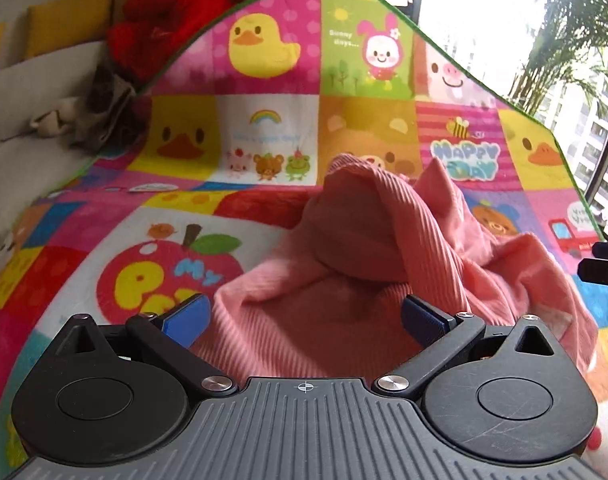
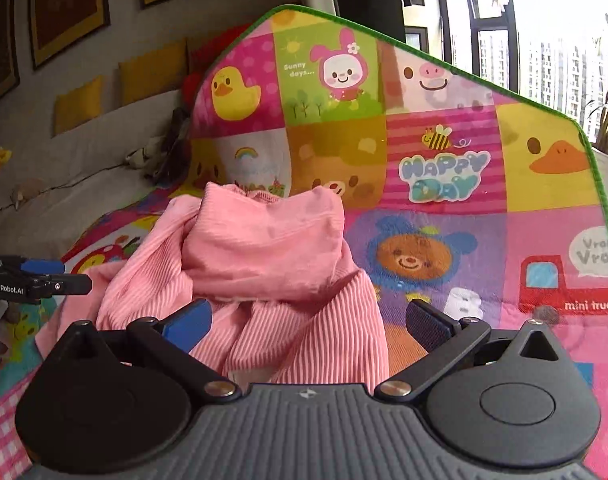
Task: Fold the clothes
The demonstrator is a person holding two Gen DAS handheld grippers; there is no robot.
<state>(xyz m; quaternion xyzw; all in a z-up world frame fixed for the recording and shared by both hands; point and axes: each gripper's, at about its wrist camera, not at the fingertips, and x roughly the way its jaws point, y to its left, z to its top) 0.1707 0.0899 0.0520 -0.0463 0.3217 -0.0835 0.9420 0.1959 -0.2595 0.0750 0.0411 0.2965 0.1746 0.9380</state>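
Note:
A crumpled pink ribbed garment (image 1: 368, 248) lies in a heap on a colourful cartoon play mat (image 1: 263, 132). My left gripper (image 1: 304, 318) is open, its blue pads wide apart just above the near part of the garment, holding nothing. My right gripper (image 2: 310, 320) is also open and empty, with the garment (image 2: 263, 248) just ahead and left of centre between its fingers. The left gripper shows at the left edge of the right wrist view (image 2: 39, 276); the right gripper's tips show at the right edge of the left wrist view (image 1: 604, 264).
The mat (image 2: 444, 168) has a green border and lies over a grey sofa-like surface (image 1: 31, 92). A red plush toy (image 1: 171, 12), yellow cushions (image 2: 151, 68) and small soft toys (image 1: 83, 116) sit at the back left. Windows are at the right.

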